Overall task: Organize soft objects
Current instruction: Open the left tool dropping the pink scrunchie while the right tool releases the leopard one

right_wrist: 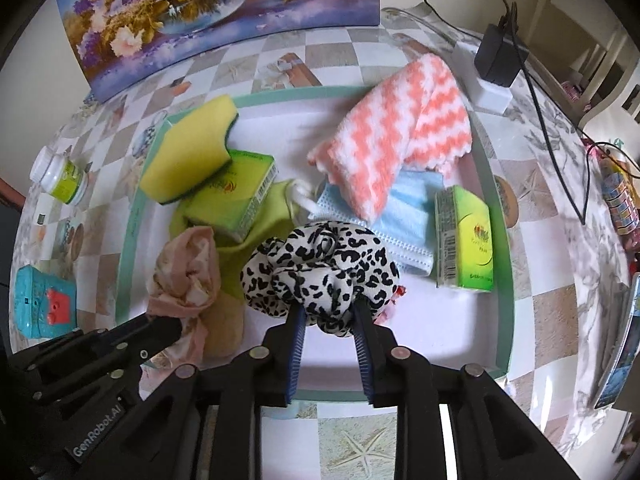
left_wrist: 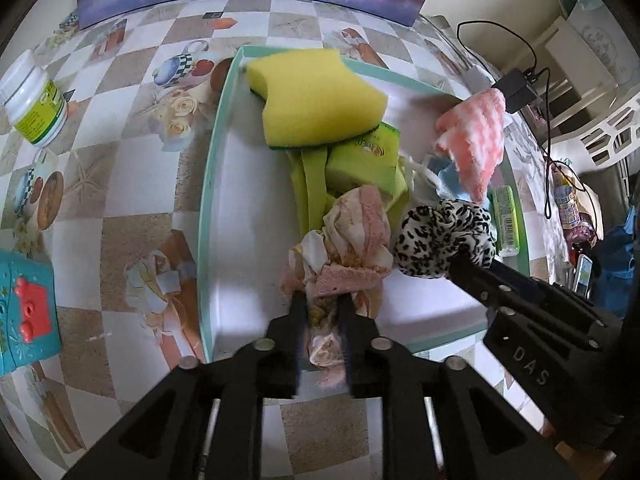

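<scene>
Leopard-print scrunchie [right_wrist: 320, 270], yellow sponge [right_wrist: 186, 152], coral-and-white zigzag cloth [right_wrist: 396, 136].

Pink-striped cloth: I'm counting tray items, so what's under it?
Under the pink-striped cloth lies a blue face mask, partly covered; anything deeper is hidden.

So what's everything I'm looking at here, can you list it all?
tray: 1, white with mint rim, on checked tablecloth
sponge: 1, yellow, tray's far left
tissue packs: 2, green, in tray
striped cloth: 1, coral-white, on blue face mask
green cloth: 1, under one pack
scrunchie: 1, leopard print, in right tongs
pink cloth: 1, crumpled, in left tongs
jar: 1, white, left of tray
toy: 1, teal-red, left
charger: 1, black, far right
painting: 1, floral, behind
</scene>
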